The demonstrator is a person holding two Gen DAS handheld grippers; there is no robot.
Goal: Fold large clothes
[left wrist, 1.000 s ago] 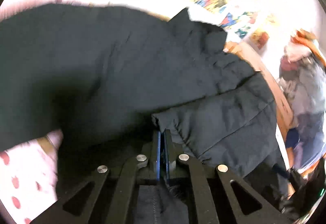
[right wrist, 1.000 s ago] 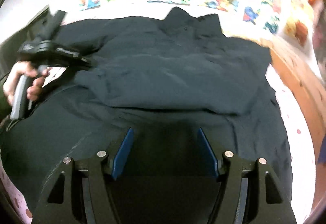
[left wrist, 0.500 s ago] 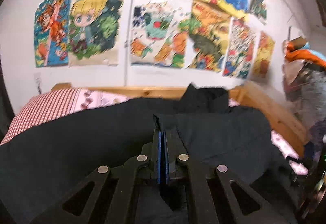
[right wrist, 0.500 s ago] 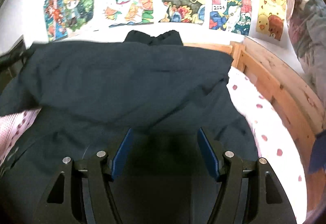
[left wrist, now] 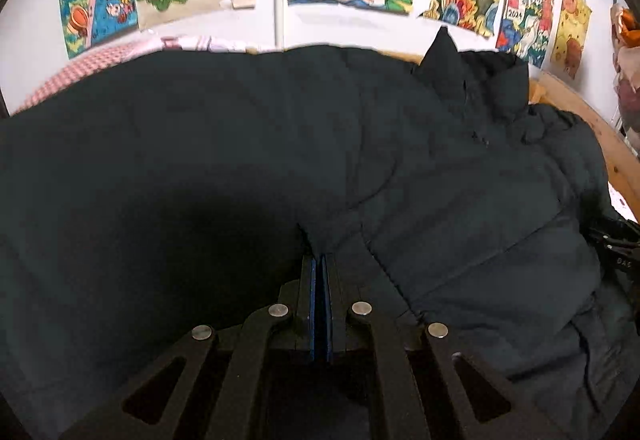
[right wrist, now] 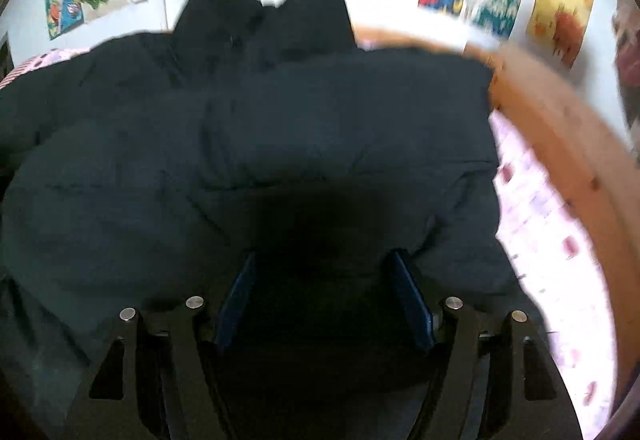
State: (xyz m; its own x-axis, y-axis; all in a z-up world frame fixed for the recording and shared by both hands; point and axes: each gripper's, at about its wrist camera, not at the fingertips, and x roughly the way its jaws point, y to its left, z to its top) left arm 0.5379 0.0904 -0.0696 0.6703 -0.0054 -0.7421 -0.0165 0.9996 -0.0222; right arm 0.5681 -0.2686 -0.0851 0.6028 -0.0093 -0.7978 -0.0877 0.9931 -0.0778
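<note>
Black padded jacket (left wrist: 400, 160): we now see it nearer. Left gripper (left wrist: 320, 260) still pinches a fold at 12 o'clock; right gripper (right wrist: 324, 272) gapes wide, empty.

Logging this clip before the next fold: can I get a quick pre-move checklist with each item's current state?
1. Left claw shut on the dark quilted puffer jacket: ok.
2. Right claw open above the jacket, gripping nothing: ok.
3. Jacket lies on the pink spotted bedsheet, inside the wooden bed frame: ok.
4. Jacket flat and smooth: not ok, bunched in puffy folds.
5. How much fabric the left claw pinches: cannot tell.
</note>
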